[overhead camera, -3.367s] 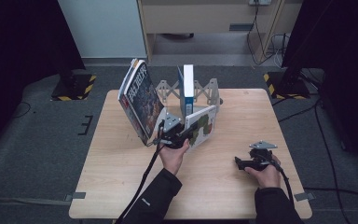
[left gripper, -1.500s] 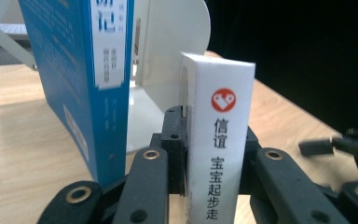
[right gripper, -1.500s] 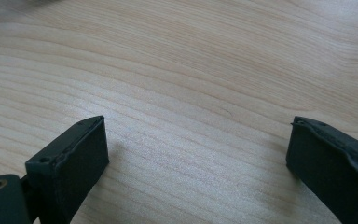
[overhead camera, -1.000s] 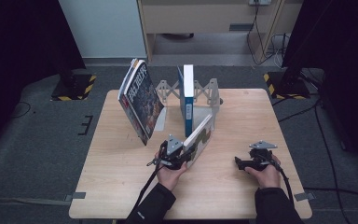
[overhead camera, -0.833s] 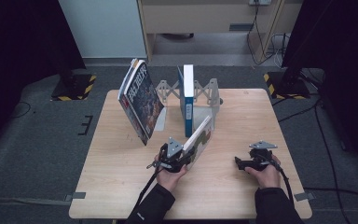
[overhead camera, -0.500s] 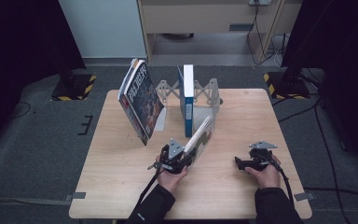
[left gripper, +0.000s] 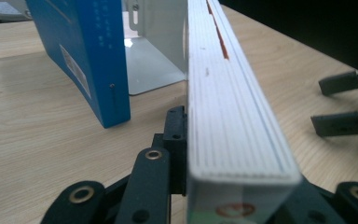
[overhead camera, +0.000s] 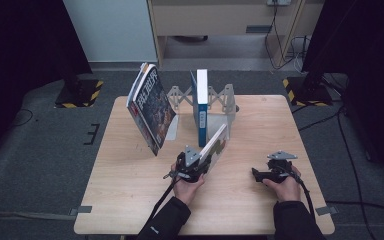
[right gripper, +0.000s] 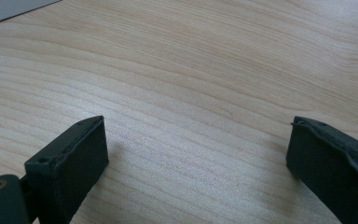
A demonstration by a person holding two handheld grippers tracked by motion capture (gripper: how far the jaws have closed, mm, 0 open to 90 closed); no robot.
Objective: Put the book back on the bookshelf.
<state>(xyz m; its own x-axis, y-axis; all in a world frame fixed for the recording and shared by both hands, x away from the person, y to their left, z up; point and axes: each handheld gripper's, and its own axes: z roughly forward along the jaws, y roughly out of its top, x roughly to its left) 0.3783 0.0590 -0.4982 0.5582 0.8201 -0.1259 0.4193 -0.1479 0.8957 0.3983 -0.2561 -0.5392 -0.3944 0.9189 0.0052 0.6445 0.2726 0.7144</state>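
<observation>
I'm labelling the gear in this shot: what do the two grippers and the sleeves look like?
Both the left gripper and the right gripper are black with blocky jaws, each topped by a grey three-cornered plate and trailing a black cable. The sleeves are dark.

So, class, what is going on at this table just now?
A person's left gripper is clamped on a white book, holding it tilted above the wooden table, in front of a metal book rack where a blue book stands. The right gripper rests open on the table, holding nothing.
</observation>
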